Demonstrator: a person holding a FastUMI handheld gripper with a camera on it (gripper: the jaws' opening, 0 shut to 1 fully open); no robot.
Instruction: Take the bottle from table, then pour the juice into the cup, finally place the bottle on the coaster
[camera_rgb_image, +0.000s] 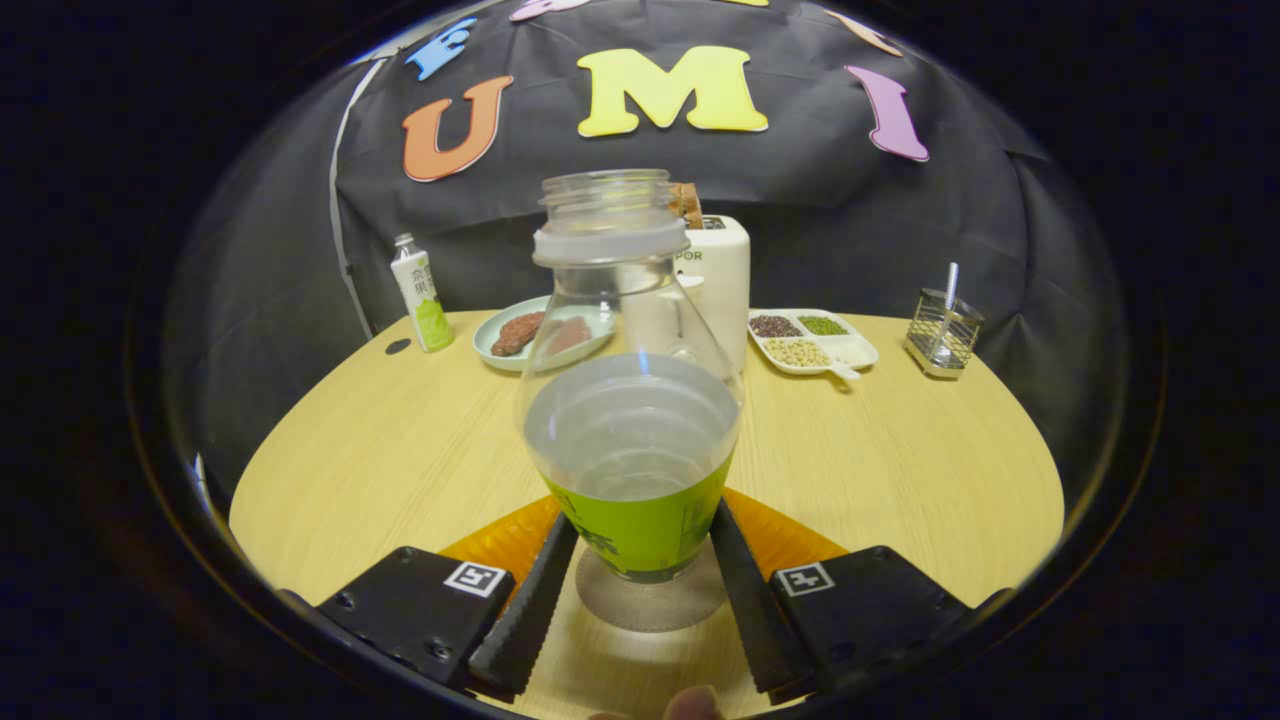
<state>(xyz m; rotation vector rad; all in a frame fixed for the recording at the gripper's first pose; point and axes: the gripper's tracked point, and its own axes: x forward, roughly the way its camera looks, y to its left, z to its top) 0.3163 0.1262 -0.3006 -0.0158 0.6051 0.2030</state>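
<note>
Bottle (630, 420): clear plastic, conical shoulder, wide threaded neck w/ no cap, green label band round lower body, clear liquid approx. halfway up. It stands upright on a round grey coaster (650, 600), thin, finely textured. Gripper (640, 560): ribbed fingers (525, 610) pinch the bottle at label level, one each side; bottle sits between them. Orange ridged mat (500, 540) lies under coaster, showing on both sides. Table (400, 450): pale wood grain, rounded edge; black cloth wall behind. Far side, left to right: small carton-style bottle (420, 300), pale plate (500, 350) w/ brown food, white appliance (715, 285), divided white tray (830, 350) of beans, wire holder (942, 330).
</note>
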